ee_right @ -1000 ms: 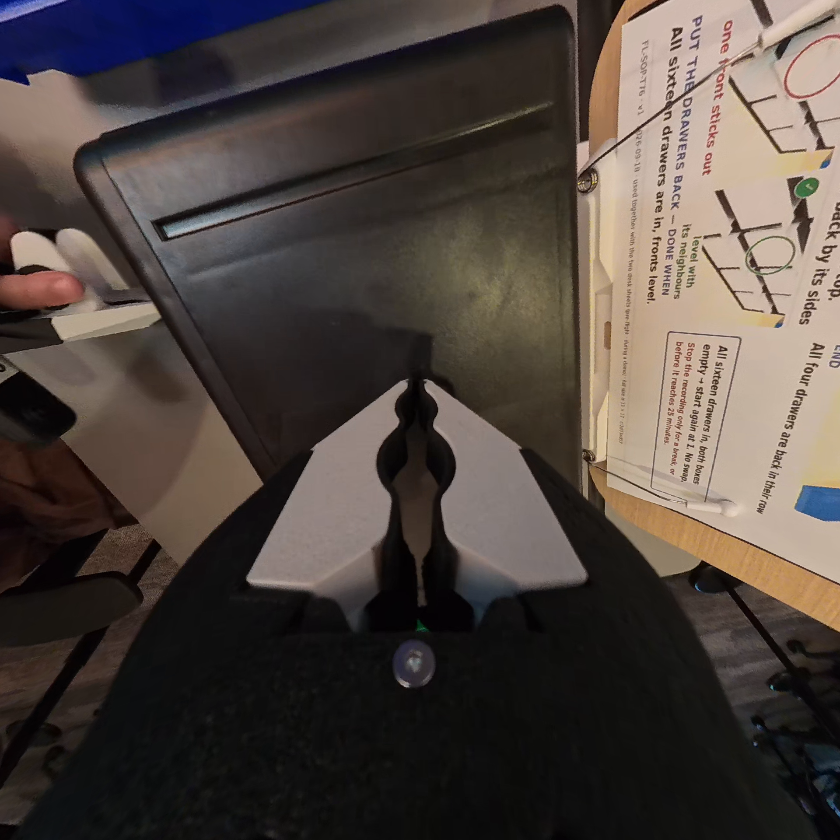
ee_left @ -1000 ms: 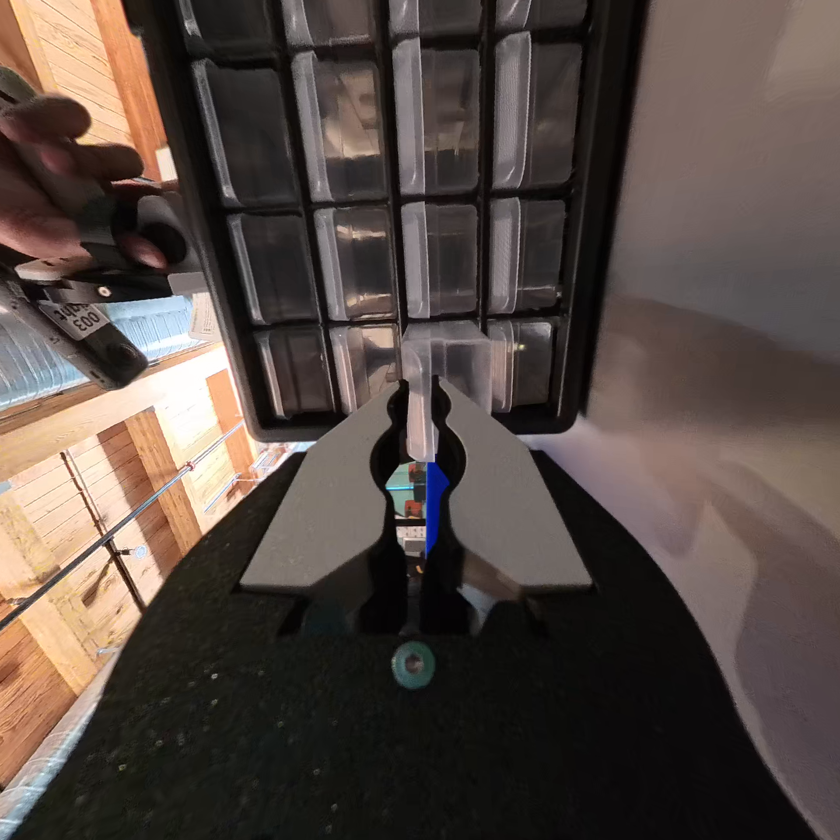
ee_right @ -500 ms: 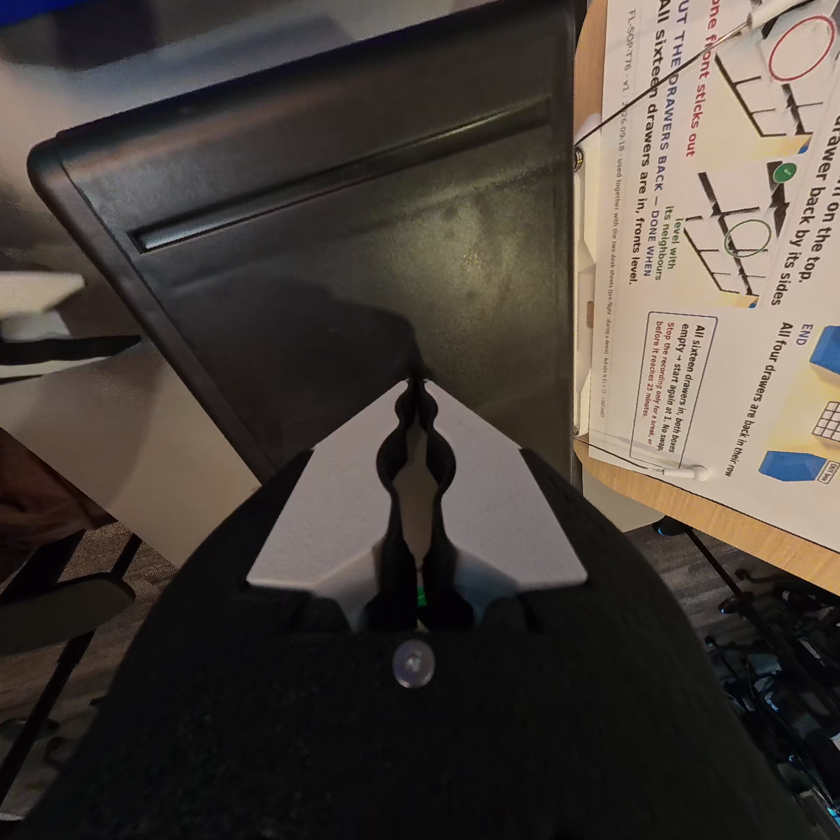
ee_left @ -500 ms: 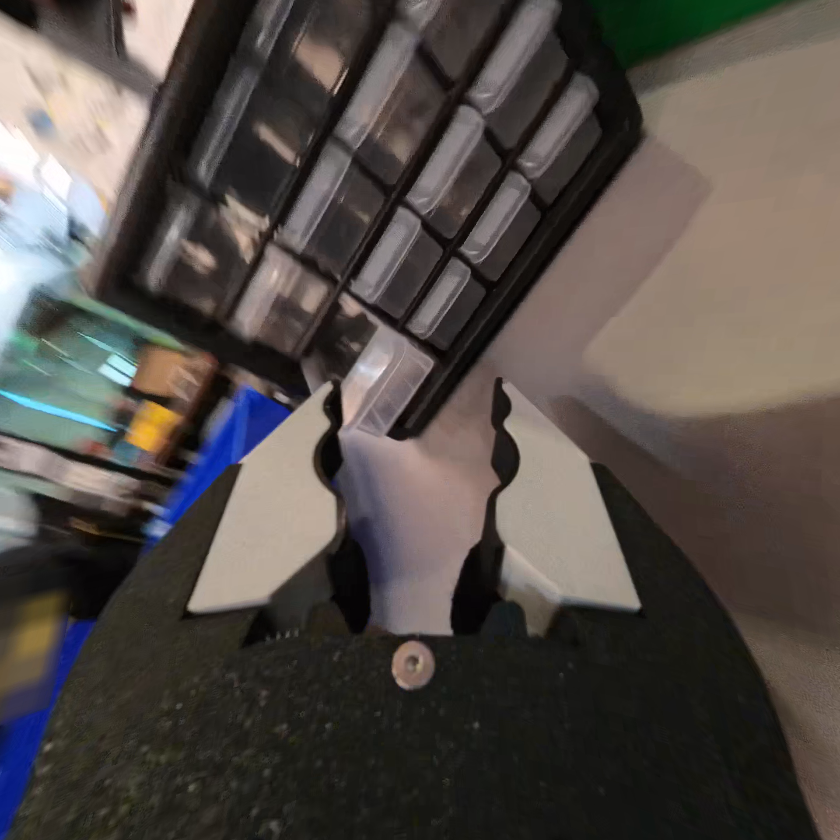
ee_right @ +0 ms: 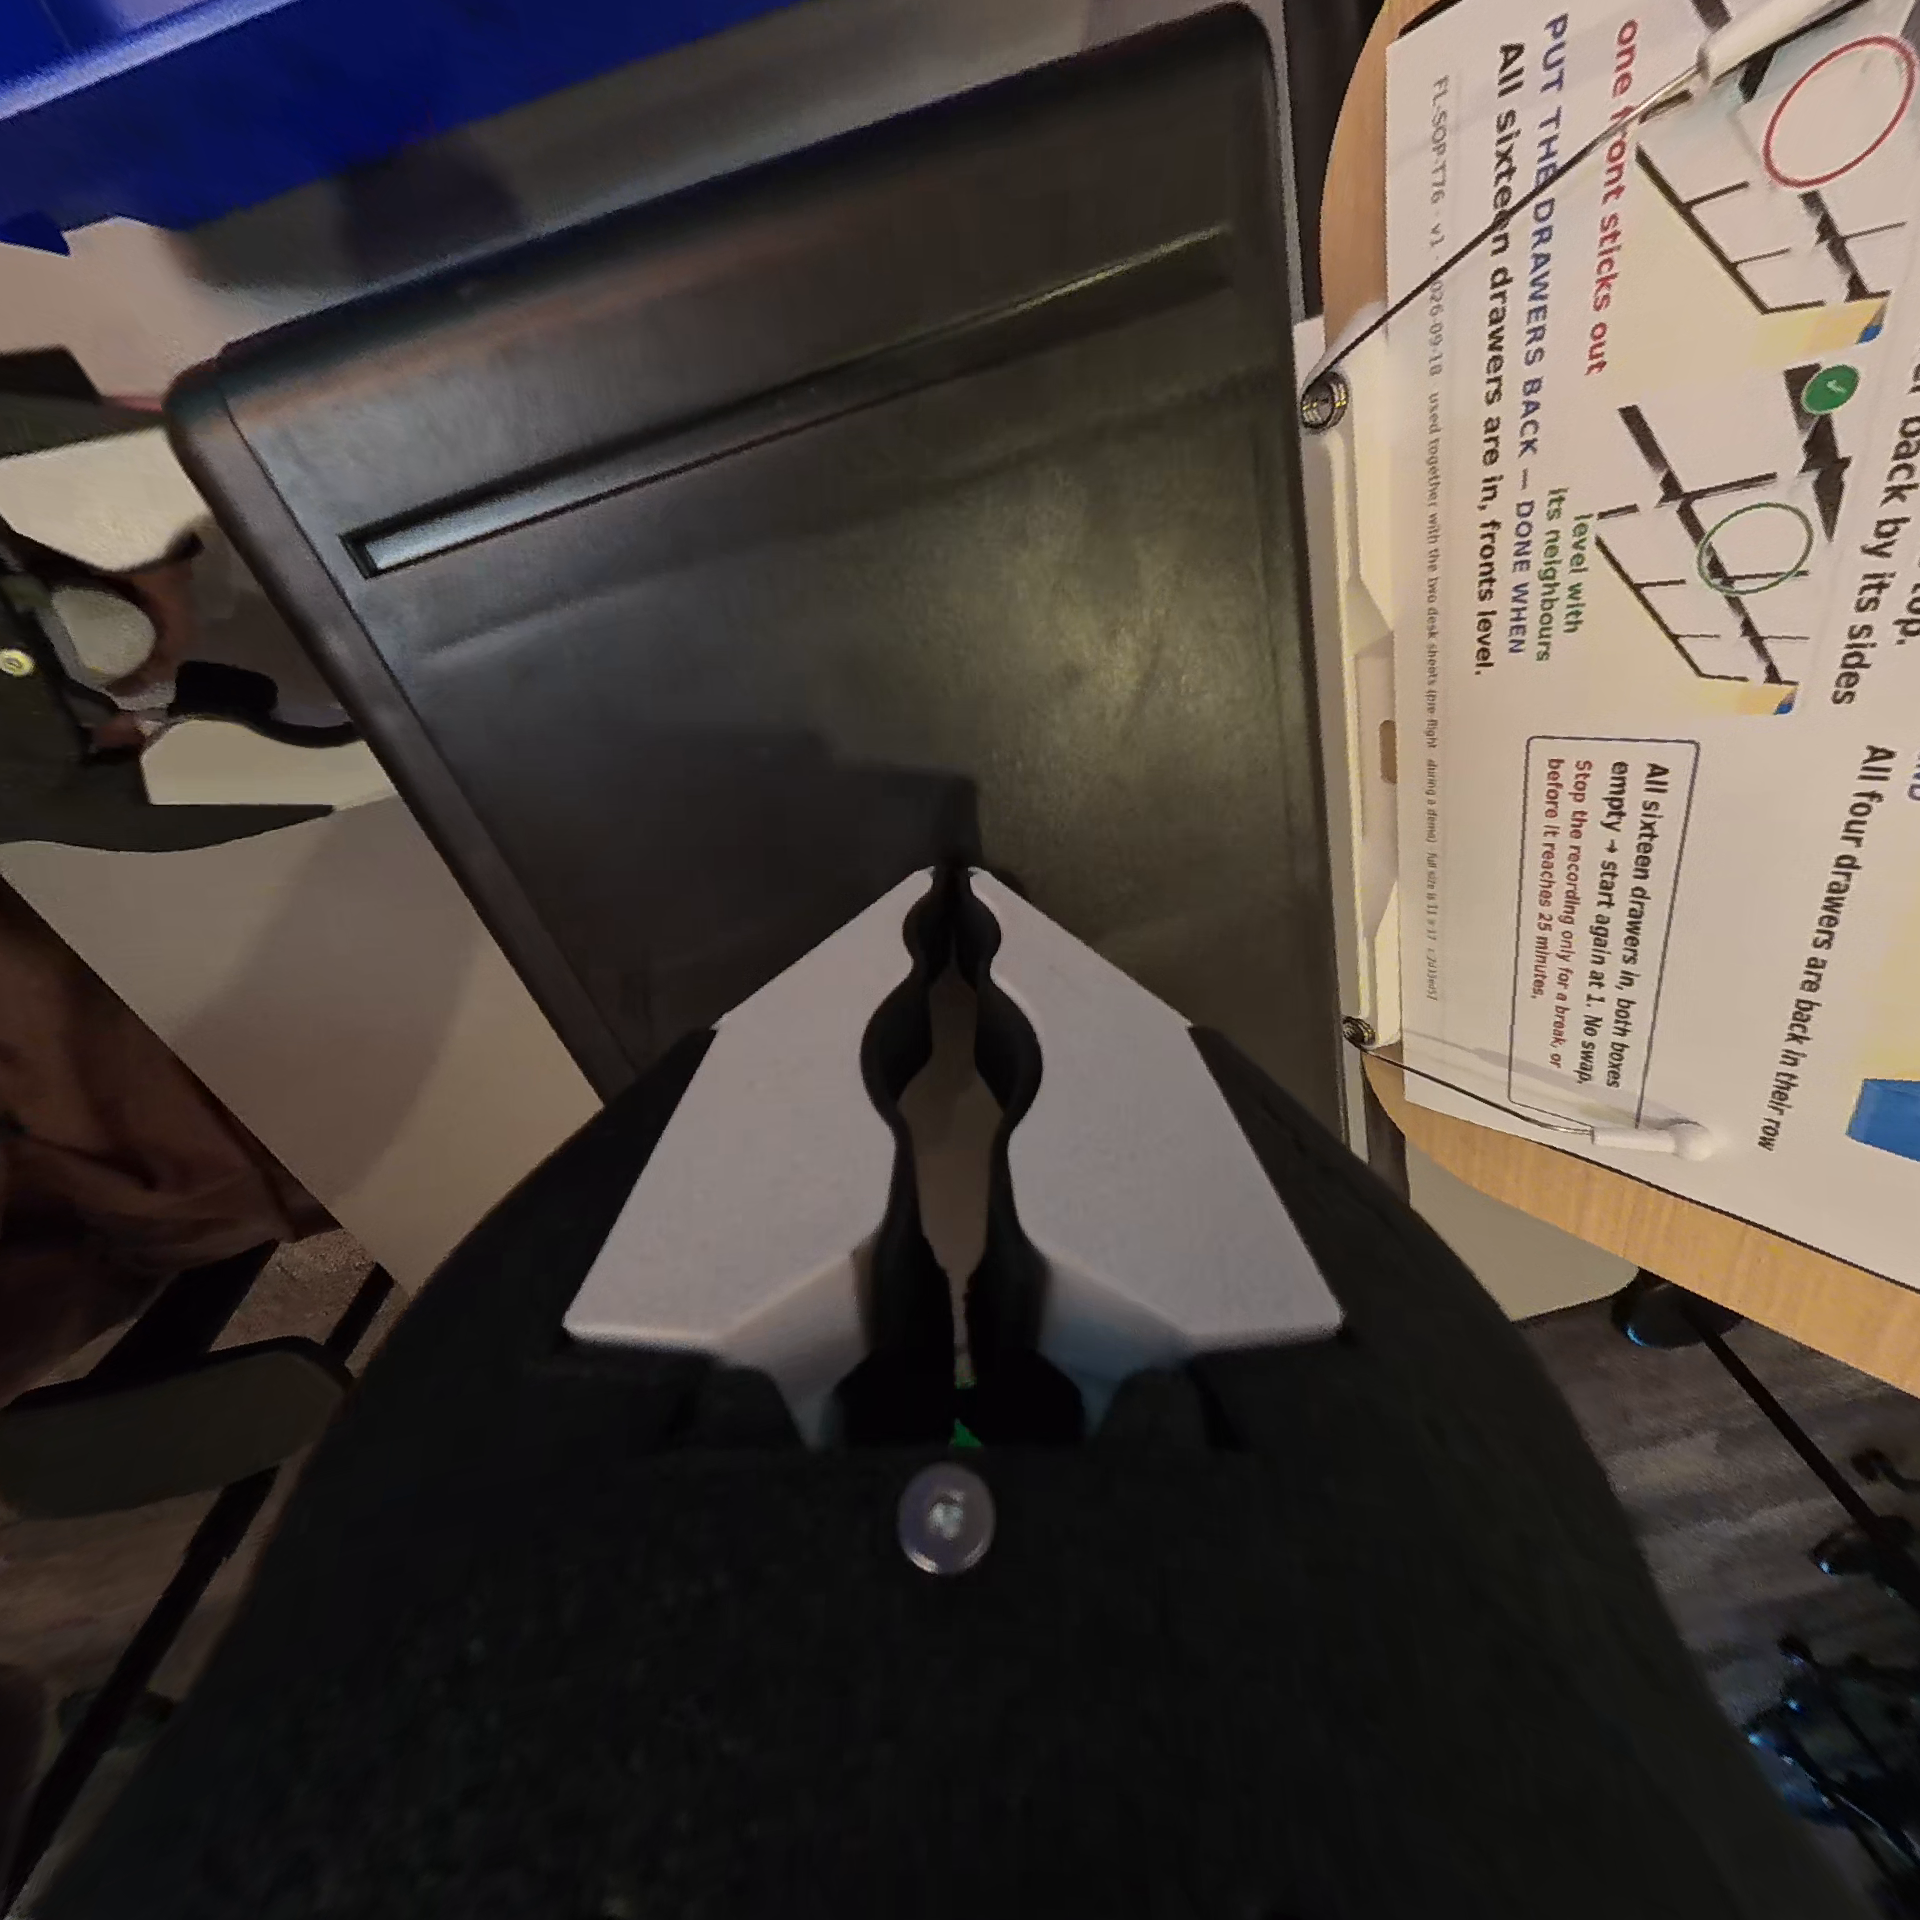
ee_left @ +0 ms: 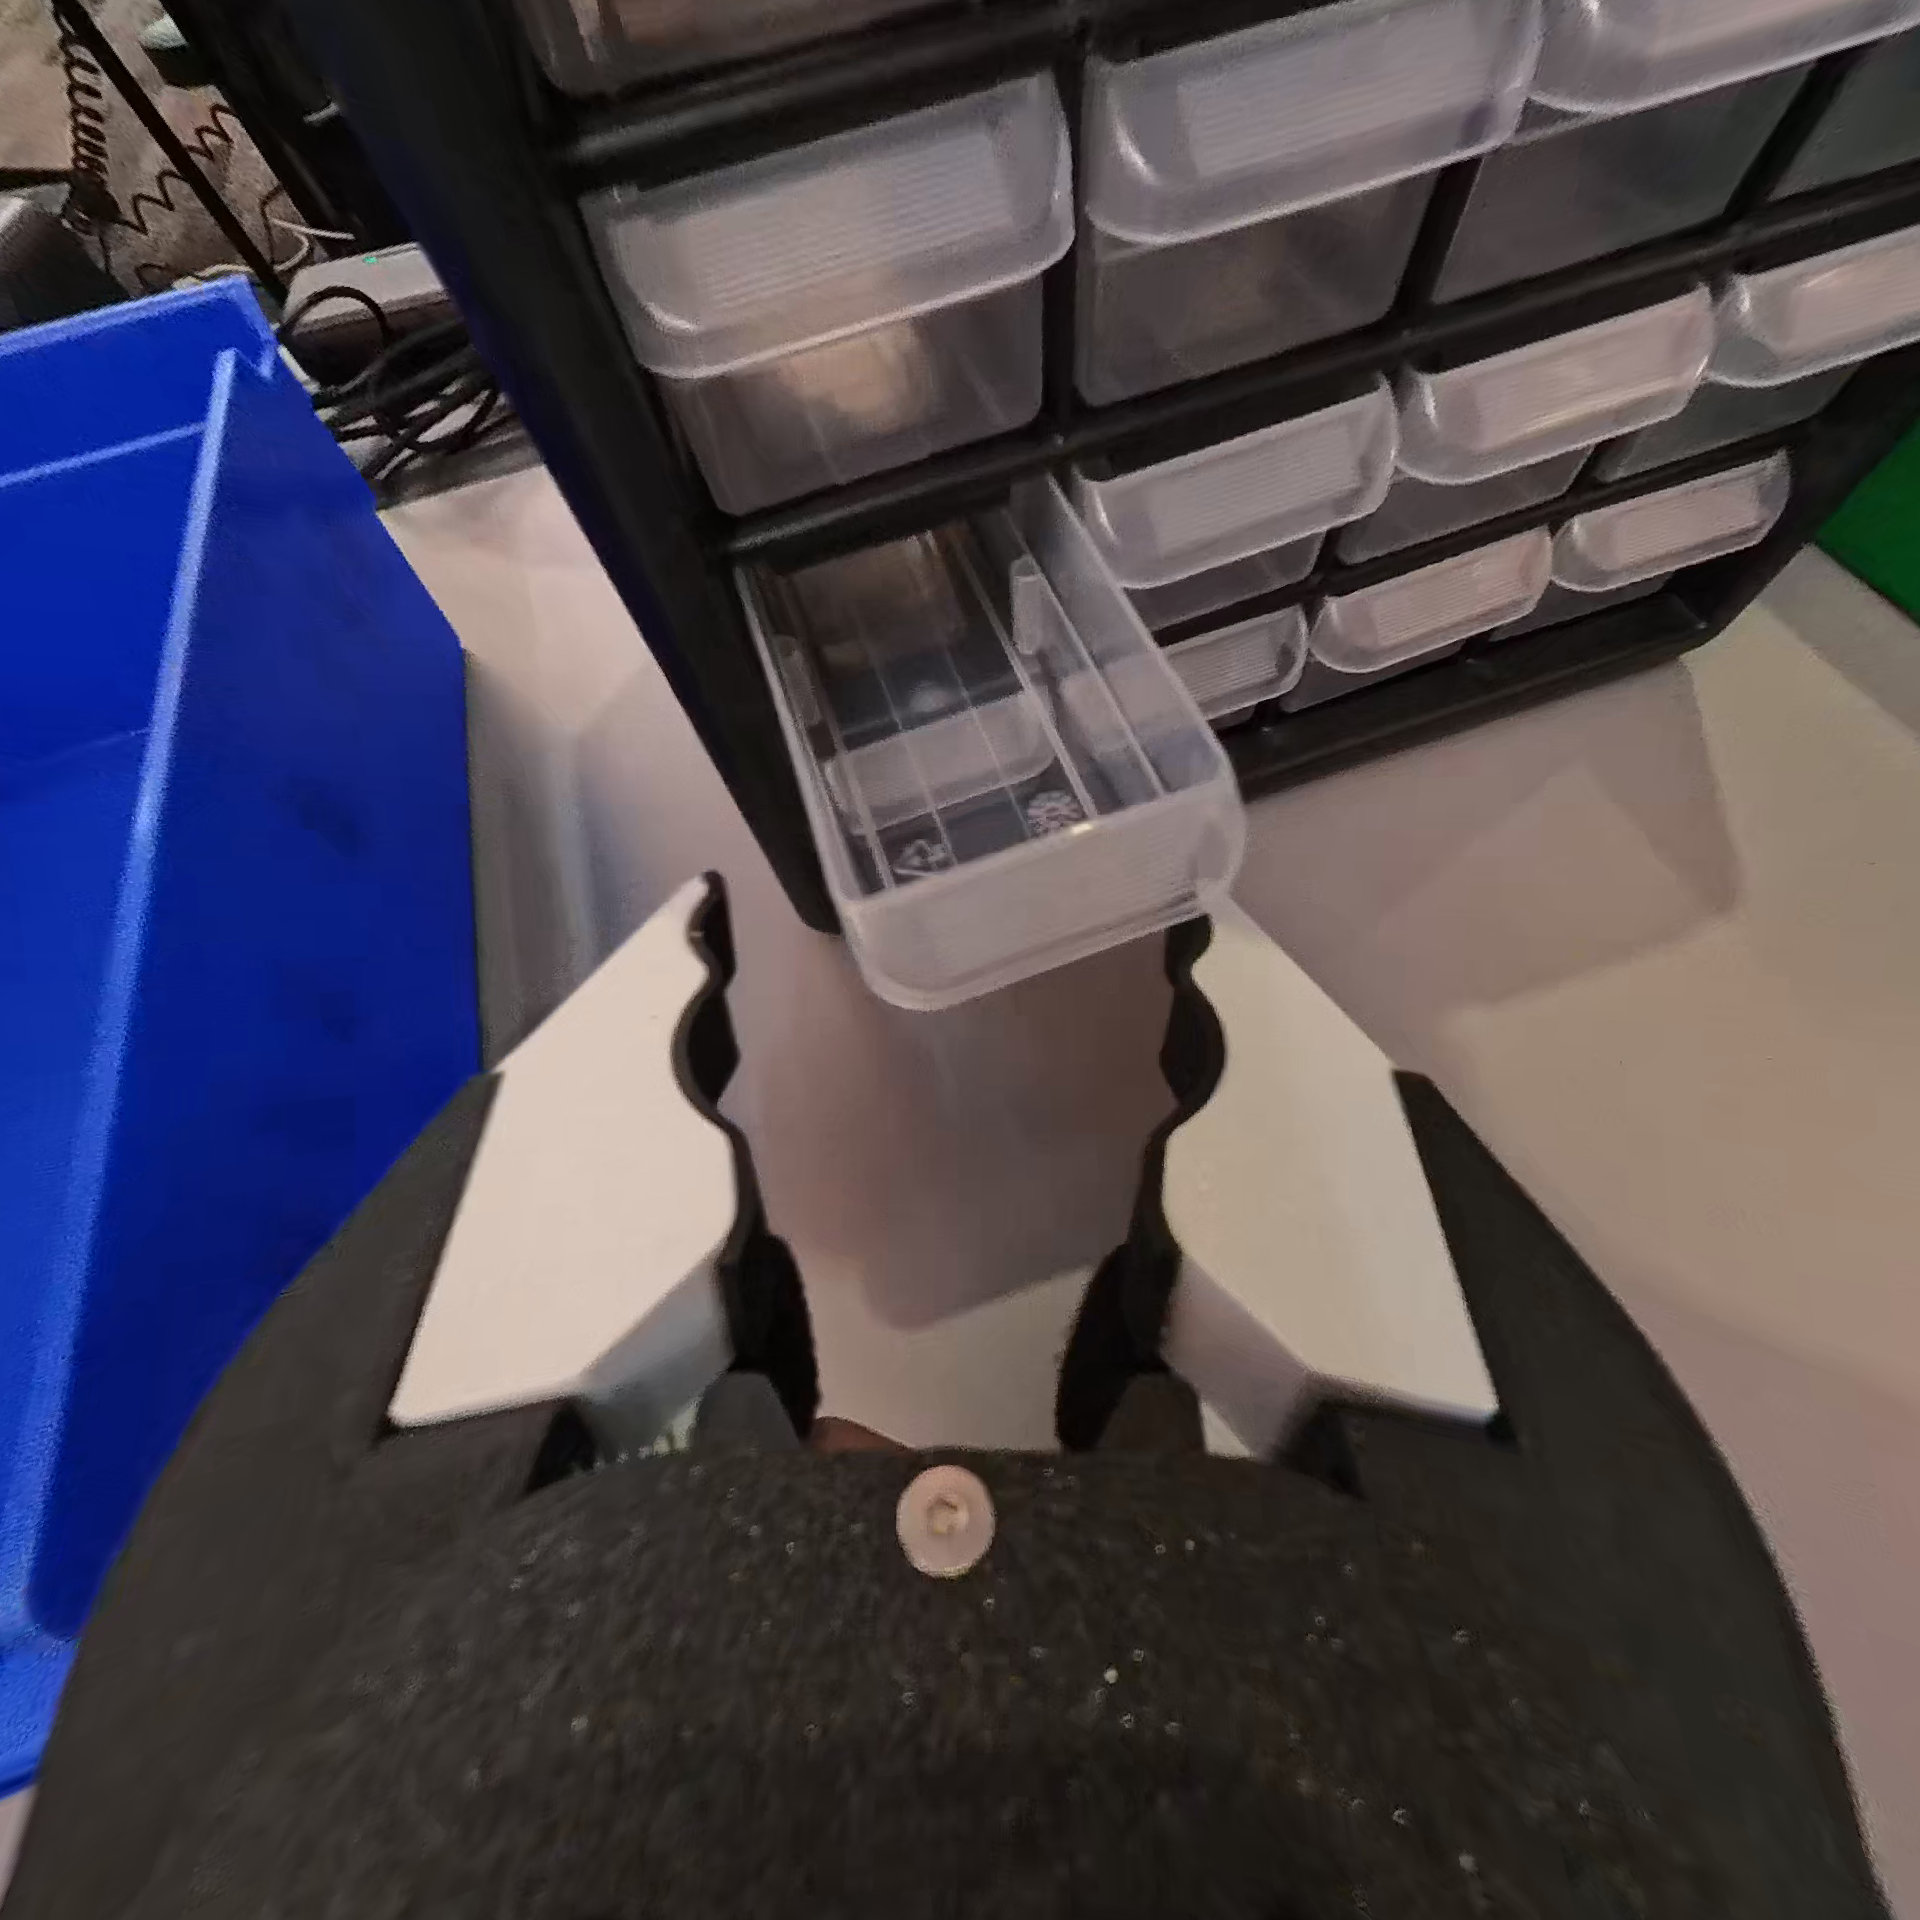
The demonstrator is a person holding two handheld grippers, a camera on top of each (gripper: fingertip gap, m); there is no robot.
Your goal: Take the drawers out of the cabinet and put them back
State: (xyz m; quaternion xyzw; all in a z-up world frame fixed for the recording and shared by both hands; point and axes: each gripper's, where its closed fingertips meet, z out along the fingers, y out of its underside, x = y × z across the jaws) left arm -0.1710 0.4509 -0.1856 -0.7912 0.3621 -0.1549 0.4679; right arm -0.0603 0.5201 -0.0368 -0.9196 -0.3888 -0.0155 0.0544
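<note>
A black cabinet [ee_left: 623,436] with several clear plastic drawers stands on a white table [ee_left: 1558,1039]. One clear drawer [ee_left: 997,790] in the left column sticks halfway out toward me. My left gripper [ee_left: 951,935] is open and empty, its fingertips just in front of that drawer's front wall. In the right wrist view I see the cabinet's plain black top panel [ee_right: 831,582]. My right gripper [ee_right: 954,883] is shut with nothing in it, its tips pressed against that panel. The other gripper [ee_right: 83,665] shows at the left edge there.
A blue bin [ee_left: 187,831] stands on the table left of the cabinet. Cables [ee_left: 384,384] lie behind it. A printed sheet on a wooden board [ee_right: 1662,623] stands right of the cabinet. The table edge and the floor [ee_right: 1766,1558] show below.
My left gripper let go of the drawer handle, opened and swung round to face the cabinet upright. The drawer stays pulled out. My right gripper stays shut against the black panel.
</note>
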